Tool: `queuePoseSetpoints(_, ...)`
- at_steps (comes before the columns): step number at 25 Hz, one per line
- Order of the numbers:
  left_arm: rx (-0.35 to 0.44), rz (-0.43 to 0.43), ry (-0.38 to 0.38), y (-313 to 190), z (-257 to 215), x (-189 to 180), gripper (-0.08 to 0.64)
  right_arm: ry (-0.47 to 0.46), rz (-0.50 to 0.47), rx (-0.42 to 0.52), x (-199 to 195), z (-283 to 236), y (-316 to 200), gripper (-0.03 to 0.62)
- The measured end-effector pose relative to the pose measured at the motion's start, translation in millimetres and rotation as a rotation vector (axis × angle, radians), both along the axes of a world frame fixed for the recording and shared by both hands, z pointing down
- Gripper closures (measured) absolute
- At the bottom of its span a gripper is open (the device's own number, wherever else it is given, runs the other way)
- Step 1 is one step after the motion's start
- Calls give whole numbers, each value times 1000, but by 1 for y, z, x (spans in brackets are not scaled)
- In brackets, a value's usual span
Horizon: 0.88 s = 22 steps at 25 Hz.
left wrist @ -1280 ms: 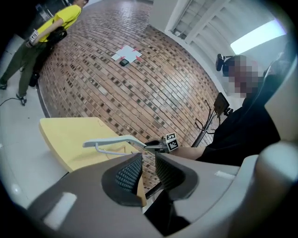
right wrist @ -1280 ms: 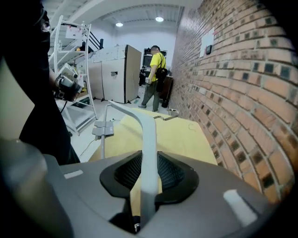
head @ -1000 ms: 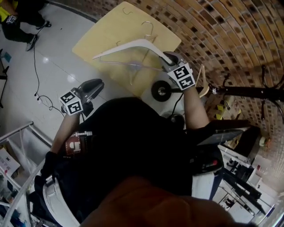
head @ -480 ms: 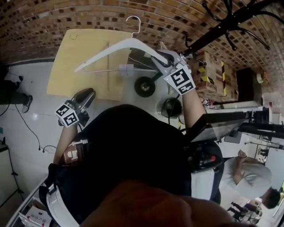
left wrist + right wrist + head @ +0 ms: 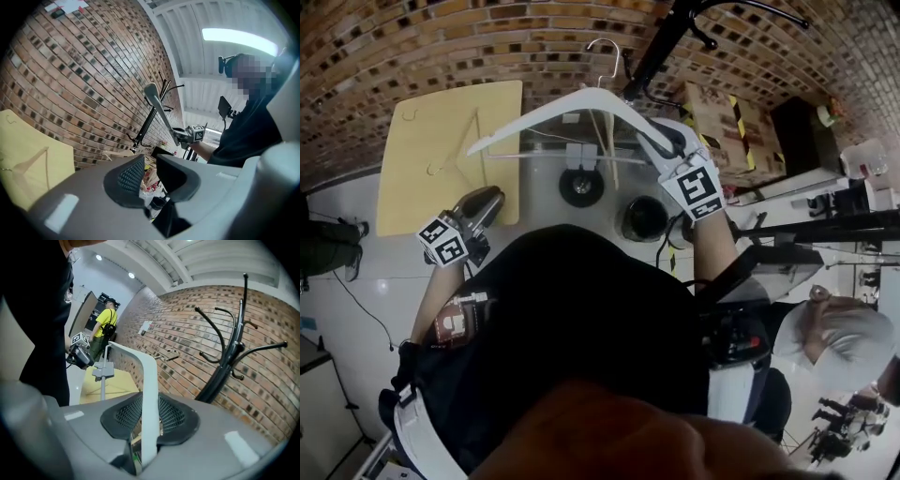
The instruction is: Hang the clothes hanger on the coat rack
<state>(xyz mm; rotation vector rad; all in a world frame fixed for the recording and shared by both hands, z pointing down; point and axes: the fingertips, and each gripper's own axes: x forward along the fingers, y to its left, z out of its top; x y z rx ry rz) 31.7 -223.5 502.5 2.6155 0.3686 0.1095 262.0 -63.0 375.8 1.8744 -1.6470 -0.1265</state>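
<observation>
- Now, the right gripper is seen clenched on the clothes hanger, with the white arm pinched flat between the two mesh pads.
- Grasped out near one shoulder end, not at the middle. Why is it held there?
- So that the metal hook is left free on top, it may be judged. The hanger is carried upright in the air, with the clip bar slung beneath.
- And the left gripper?
- Released. Its jaws are parted a little and nothing is found between them. It is held low on the near left, well apart from the hanger, likely so the path is not fouled.
- Where is the hanger placed against the coat rack?
- Near it, just to its left, at the far side by the brick wall. None of the black prongs is touched by the hook.
- So the hanging is not yet done.
- Not yet. The hook must be raised over a prong and lowered on. With an end grip, tilt is to be watched. The yellow table is passed by on the left.
</observation>
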Motion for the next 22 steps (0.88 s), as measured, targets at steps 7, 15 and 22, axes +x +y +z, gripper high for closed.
queuePoseSetpoints(7, 0, 65, 1, 75, -10, 74, 483, -20, 65, -4, 61, 7, 93, 477)
queuePoseSetpoints(15, 5, 102, -13, 146, -9, 140, 483, -36, 123, -21, 125, 24, 181, 477)
queuePoseSetpoints(22, 14, 75, -40, 181, -5, 164, 483, -53, 119, -67, 167, 54, 224, 477)
